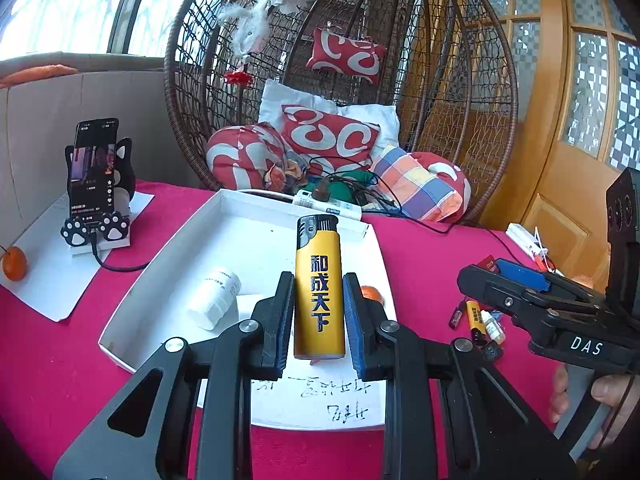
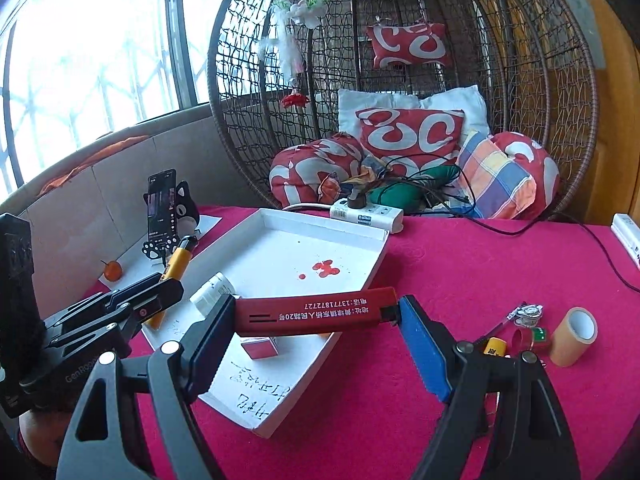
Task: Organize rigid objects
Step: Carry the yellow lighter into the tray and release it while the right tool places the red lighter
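**Two lighters held over the white tray**

Left gripper (image 1: pixel 319 312) clamped on a yellow lighter (image 1: pixel 319 288), pads pressed against its two long sides, metal cap end pointing away from the camera. Held above the white tray (image 1: pixel 256 216), over its near half. Right gripper (image 2: pixel 316 320) spread wide yet closed on a red lighter (image 2: pixel 314 312), gripped end to end and lying crosswise, white printed lettering along its side. Held above the tray's near right part, beside the left gripper.

Inside the tray: a white pill bottle (image 1: pixel 214 298) lying on its side toward the left wall, a small red-and-white box (image 2: pixel 260 346) near the front, red stains (image 2: pixel 325 269) on the floor toward the far right, handwriting on the near floor. An orange object (image 1: pixel 370 293) partly hidden behind the left gripper's right pad, kind not clear.

Right of the tray, on the red tablecloth (image 2: pixel 460 264): a roll of tan tape (image 2: pixel 574 334), a small red-and-green roll (image 2: pixel 532 338), a pen (image 2: pixel 504 322), and a few more small items. Behind the tray: a white power strip (image 2: pixel 366 214). Left of the tray: a phone on a cat-shaped stand (image 1: pixel 94 178) and a small orange fruit (image 1: pixel 14 264).
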The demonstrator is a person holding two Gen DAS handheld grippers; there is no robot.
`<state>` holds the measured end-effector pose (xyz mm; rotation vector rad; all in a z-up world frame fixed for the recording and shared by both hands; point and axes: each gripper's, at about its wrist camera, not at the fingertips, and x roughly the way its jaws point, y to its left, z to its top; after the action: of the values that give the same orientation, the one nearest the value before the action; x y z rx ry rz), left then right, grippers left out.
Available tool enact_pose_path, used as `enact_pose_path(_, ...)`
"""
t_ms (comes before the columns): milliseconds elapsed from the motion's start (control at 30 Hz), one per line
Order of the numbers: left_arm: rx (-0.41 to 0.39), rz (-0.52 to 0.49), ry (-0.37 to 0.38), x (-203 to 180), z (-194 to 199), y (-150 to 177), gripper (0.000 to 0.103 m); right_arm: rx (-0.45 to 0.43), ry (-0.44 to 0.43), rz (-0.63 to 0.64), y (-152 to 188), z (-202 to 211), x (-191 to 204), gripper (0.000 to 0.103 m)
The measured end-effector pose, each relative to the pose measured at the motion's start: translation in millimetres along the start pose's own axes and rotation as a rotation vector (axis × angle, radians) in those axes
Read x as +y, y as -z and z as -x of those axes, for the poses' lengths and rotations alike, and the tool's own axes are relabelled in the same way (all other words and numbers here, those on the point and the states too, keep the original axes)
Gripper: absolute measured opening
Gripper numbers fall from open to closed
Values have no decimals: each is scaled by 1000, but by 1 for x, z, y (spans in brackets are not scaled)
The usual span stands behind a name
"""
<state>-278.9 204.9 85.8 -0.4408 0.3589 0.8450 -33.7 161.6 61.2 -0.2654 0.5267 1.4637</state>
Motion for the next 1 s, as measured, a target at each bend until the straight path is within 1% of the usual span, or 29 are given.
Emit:
enact_pose_path(133,16,21,-13,11,-6,3,23,33,-3,-24,-4,-18,0,81)
enact_pose_path(333,58,69,-53,32,-21,9,23,86,-6,-56,-12,-51,4,81)
enact_pose_path(500,69,76,-74,40,-27,12,23,140,-3,-82,-12,-86,9,81)
enact_pose_path(600,86,85,-76,44,-32,13,23,169,3,-75,-10,-105,16,81)
enact_pose_path(767,93,96,-81,49,-35,14,23,194,-12,-73,-4,-121,28,82)
enact_pose_path(900,86,111,-90,52,-33,13,23,193,-15,-87,-2,-124,30,82)
enact_pose_path(967,74,128,-95,55,-31,12,35,186,-26,-97,-2,-122,28,83)
enact_pose_path(1000,63,140,-99,57,-28,11,57,180,-24,-99,-3,-120,27,84)
